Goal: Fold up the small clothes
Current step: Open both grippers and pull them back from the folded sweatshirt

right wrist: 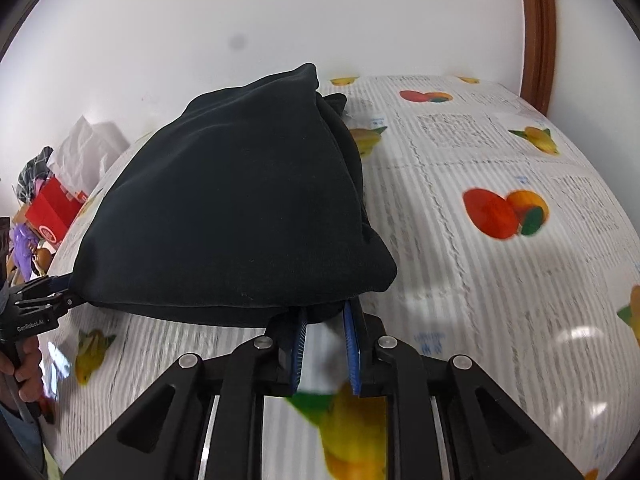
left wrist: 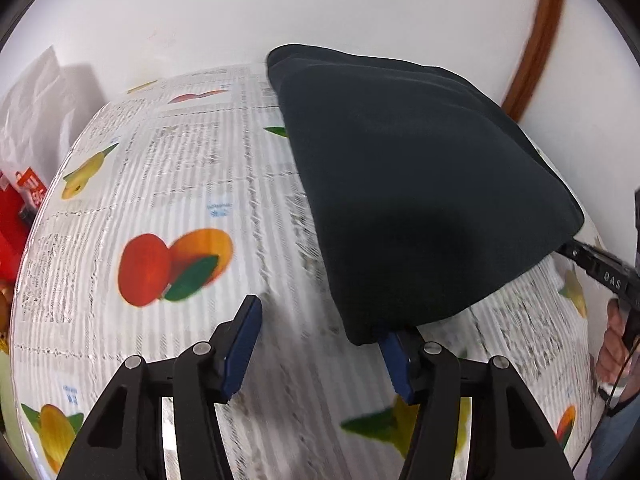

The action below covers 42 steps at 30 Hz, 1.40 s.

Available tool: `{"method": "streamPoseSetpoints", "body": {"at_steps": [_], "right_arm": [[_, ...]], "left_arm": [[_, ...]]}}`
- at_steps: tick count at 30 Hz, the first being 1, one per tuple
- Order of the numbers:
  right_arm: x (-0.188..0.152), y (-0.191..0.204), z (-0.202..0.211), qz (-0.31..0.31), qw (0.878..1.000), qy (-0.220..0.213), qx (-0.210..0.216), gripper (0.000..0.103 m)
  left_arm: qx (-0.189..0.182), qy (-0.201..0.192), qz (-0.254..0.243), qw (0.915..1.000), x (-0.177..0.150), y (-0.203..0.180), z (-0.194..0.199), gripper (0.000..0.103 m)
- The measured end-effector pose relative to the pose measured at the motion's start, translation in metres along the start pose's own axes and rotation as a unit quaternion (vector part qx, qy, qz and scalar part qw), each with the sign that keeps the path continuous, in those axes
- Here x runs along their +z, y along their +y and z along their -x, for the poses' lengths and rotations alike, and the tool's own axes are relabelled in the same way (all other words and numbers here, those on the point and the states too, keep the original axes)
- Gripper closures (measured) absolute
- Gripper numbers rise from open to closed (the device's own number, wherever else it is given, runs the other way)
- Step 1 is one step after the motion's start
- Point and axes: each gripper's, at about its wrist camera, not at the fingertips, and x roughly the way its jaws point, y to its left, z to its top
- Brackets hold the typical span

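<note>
Clearly, your left gripper (left wrist: 320,344) stands open: one pad is bare over the tablecloth (left wrist: 160,184), and only the other touches the near left corner of the dark garment (left wrist: 408,184). That garment lies folded in the middle of the table, its near edge lifted. Your right gripper (right wrist: 324,344) is nearly closed, pinching the near right corner. It looks soft, thick and light, so it will likely sag between holds. Take it by the corners, through all layers, lest one slip.
</note>
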Motion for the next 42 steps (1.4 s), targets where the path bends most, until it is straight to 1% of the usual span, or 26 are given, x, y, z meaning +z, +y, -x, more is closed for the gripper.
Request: {"method": "streamPoseSetpoints", "body": {"at_steps": [4,8,11,14,16,18,20,21,23,26,27,29,33,34,35,36,37,38,39,40,42], "right_arm": [[0.005,0.005,-0.005,-0.003,1.0,0.001,0.001,0.085],[0.002,0.005,0.002,-0.003,1.0,0.001,-0.005,0.085],[0.001,0.003,0.02,-0.015,0.999,-0.009,-0.028,0.085],[0.001,0.004,0.04,-0.025,0.999,-0.023,-0.035,0.083],[0.001,0.008,0.053,-0.02,0.998,-0.034,-0.051,0.079],[0.001,0.013,0.066,-0.017,0.997,-0.043,-0.06,0.069],[0.001,0.016,0.079,-0.022,0.997,-0.05,-0.055,0.064],[0.001,0.018,0.087,-0.028,0.997,-0.055,-0.052,0.06],[0.0,0.022,0.101,-0.032,0.996,-0.063,-0.048,0.056],[0.0,0.035,0.121,-0.018,0.995,-0.071,-0.061,0.055],[-0.001,0.039,0.129,-0.013,0.995,-0.074,-0.072,0.053],[-0.002,0.048,0.144,-0.008,0.993,-0.076,-0.089,0.048],[-0.008,0.057,0.172,-0.004,0.993,-0.08,-0.082,0.047],[-0.01,0.058,0.179,-0.009,0.993,-0.083,-0.082,0.046],[-0.011,0.059,0.187,-0.016,0.993,-0.086,-0.084,0.044],[-0.014,0.061,0.194,-0.021,0.992,-0.088,-0.087,0.036],[-0.017,0.064,0.199,-0.021,0.991,-0.091,-0.091,0.031],[-0.021,0.068,0.207,-0.017,0.99,-0.101,-0.098,0.023],[-0.025,0.072,0.214,-0.013,0.989,-0.109,-0.102,0.018],[-0.03,0.074,0.219,-0.01,0.988,-0.116,-0.105,0.016],[-0.039,0.077,0.228,-0.007,0.987,-0.12,-0.106,0.009]], "left_arm": [[0.0,0.006,0.02,0.9998,0.003,0.006,0.0,0.047],[-0.002,0.005,0.025,0.9997,-0.002,0.004,0.008,0.049],[-0.01,0.001,0.031,0.9995,-0.008,0.002,0.019,0.049],[-0.011,-0.008,0.029,0.9995,-0.012,-0.003,0.032,0.048],[-0.011,-0.017,0.029,0.9994,-0.015,-0.008,0.045,0.044],[-0.009,-0.03,0.026,0.9992,-0.014,-0.012,0.054,0.042],[-0.009,-0.047,0.023,0.9986,-0.015,-0.019,0.072,0.036],[-0.009,-0.056,0.021,0.9982,-0.016,-0.024,0.081,0.035],[-0.01,-0.066,0.017,0.9976,-0.016,-0.03,0.094,0.031],[0.0,-0.087,0.009,0.9962,-0.02,-0.041,0.118,0.025],[0.006,-0.095,0.006,0.9954,-0.022,-0.045,0.127,0.024],[0.015,-0.107,0.004,0.9942,-0.023,-0.047,0.139,0.018],[0.03,-0.128,0.0,0.9912,-0.033,-0.058,0.168,0.013],[0.037,-0.136,-0.003,0.99,-0.037,-0.062,0.177,0.01],[0.043,-0.141,-0.005,0.9891,-0.04,-0.064,0.183,0.008],[0.05,-0.147,-0.008,0.9879,-0.045,-0.067,0.191,0.007],[0.054,-0.152,-0.009,0.9869,-0.049,-0.069,0.197,0.006],[0.057,-0.156,-0.009,0.9861,-0.053,-0.07,0.203,0.004],[0.06,-0.159,-0.008,0.9854,-0.056,-0.072,0.208,0.003],[0.062,-0.163,-0.008,0.9846,-0.059,-0.072,0.212,0.002],[0.066,-0.169,-0.003,0.9834,-0.067,-0.073,0.221,0.0]]}}
